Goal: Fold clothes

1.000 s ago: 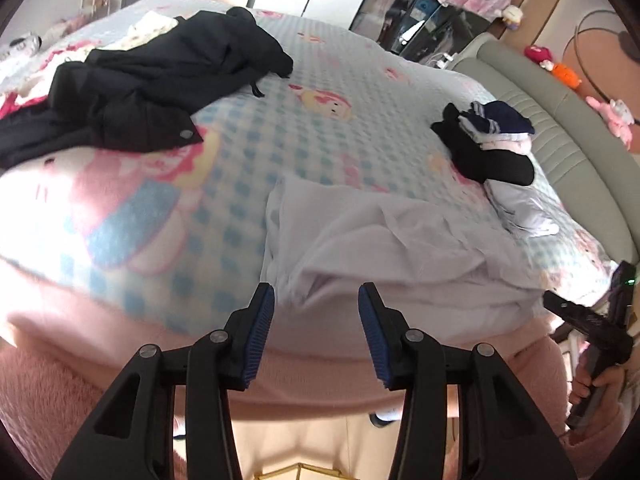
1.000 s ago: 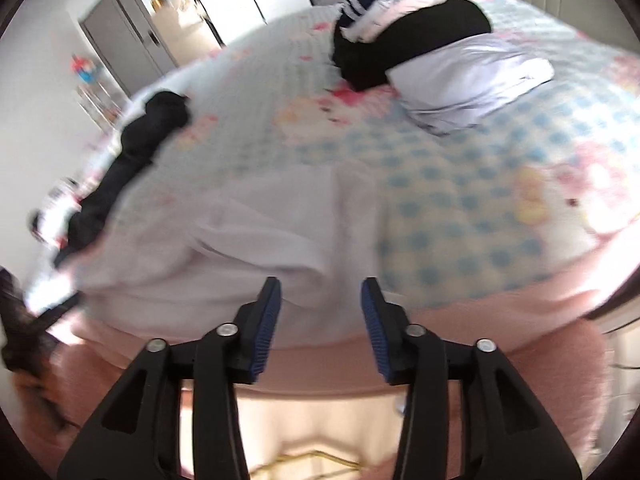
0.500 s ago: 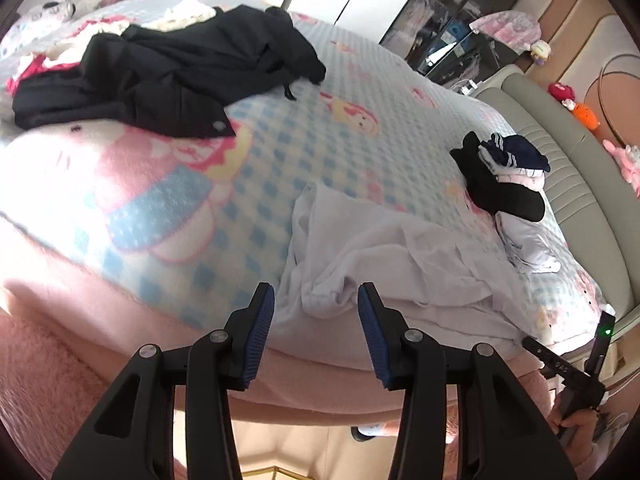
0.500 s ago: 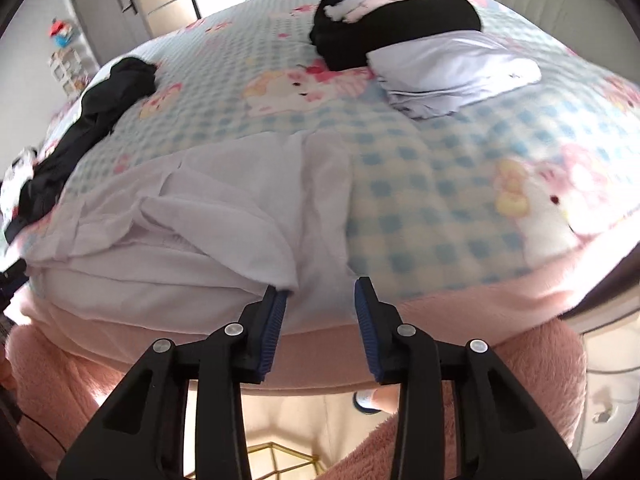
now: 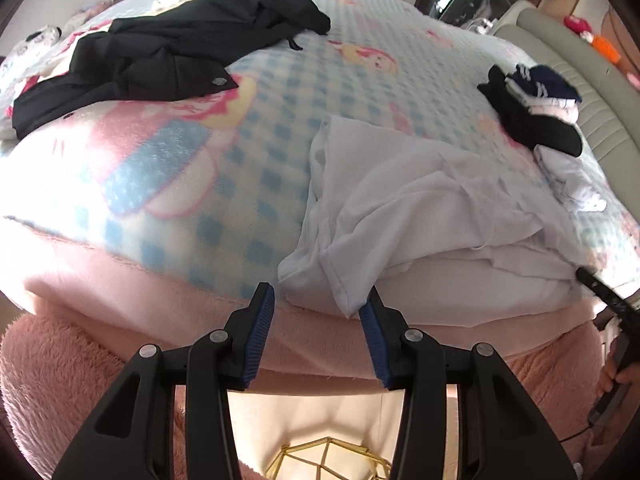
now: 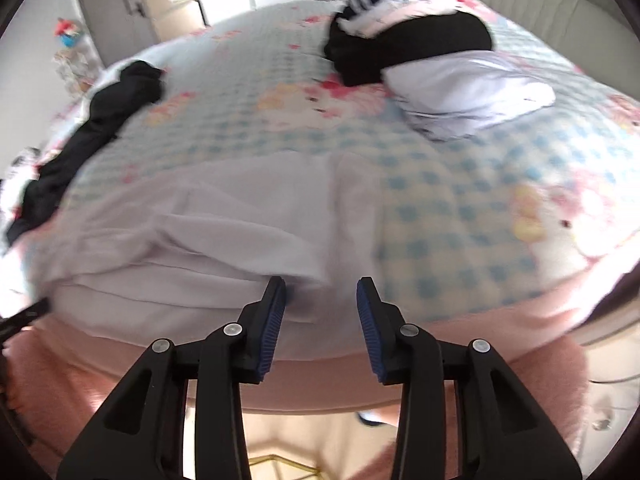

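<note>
A crumpled white shirt (image 5: pixel 420 208) lies at the near edge of the bed, its hem hanging over the pink blanket border. My left gripper (image 5: pixel 318 312) stands open just before the shirt's lower left corner, which dips between the fingertips. In the right wrist view the same white shirt (image 6: pixel 224 220) fills the near left of the bed. My right gripper (image 6: pixel 322 300) is open at the shirt's right edge, its left fingertip (image 6: pixel 276 300) touching the cloth. The right gripper's black body (image 5: pixel 608 300) shows at the left wrist view's right edge, held by a hand.
A black jacket (image 5: pixel 168 48) sprawls at the bed's far left. A pile of folded clothes (image 6: pixel 416 40) with a folded white garment (image 6: pixel 468 92) sits at the far right near the grey headboard (image 5: pixel 580 68). The checked cartoon blanket (image 5: pixel 280 100) lies bare between them.
Both grippers have moved closer to the white shirt's near edge. The left one now has the shirt's corner between its open fingers. The right view is blurred by motion.
</note>
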